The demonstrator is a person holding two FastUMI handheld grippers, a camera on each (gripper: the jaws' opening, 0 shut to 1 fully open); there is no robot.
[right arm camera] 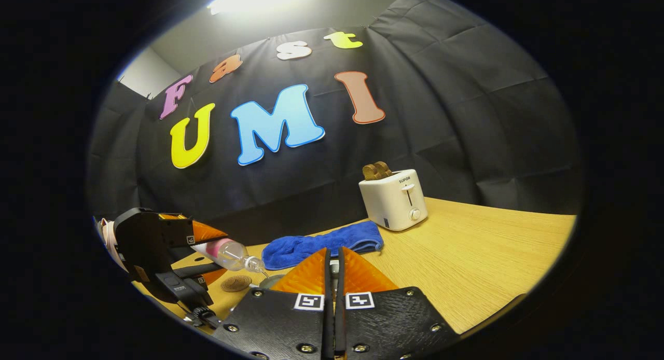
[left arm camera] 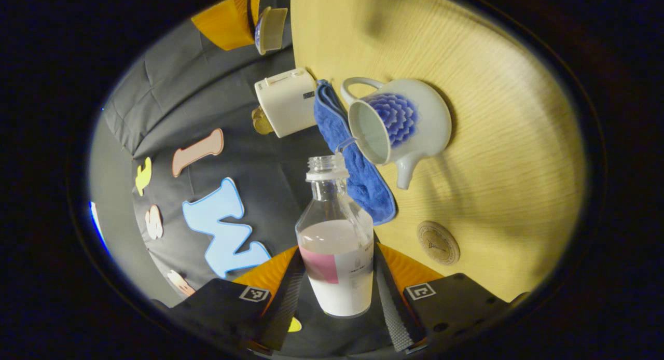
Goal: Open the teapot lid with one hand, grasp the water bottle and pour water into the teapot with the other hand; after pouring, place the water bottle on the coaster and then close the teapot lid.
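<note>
Clear water bottle (left arm camera: 336, 246), clenched between the left gripper's (left arm camera: 336, 292) jaws, tips over the open teapot (left arm camera: 397, 124) on the desk (left arm camera: 508, 157); pouring looks underway. Next: right it, set it on the coaster (left arm camera: 438, 242) beside the teapot. The right gripper's (right arm camera: 332, 266) jaws look closed, presumably pinching the lid.

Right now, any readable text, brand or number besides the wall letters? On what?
"SUPOR": front of the toaster.
Water bottle label: print too small to read.
Coaster: engraved mark, unreadable.
Square tags by the jaws: patterns, no words.
</note>
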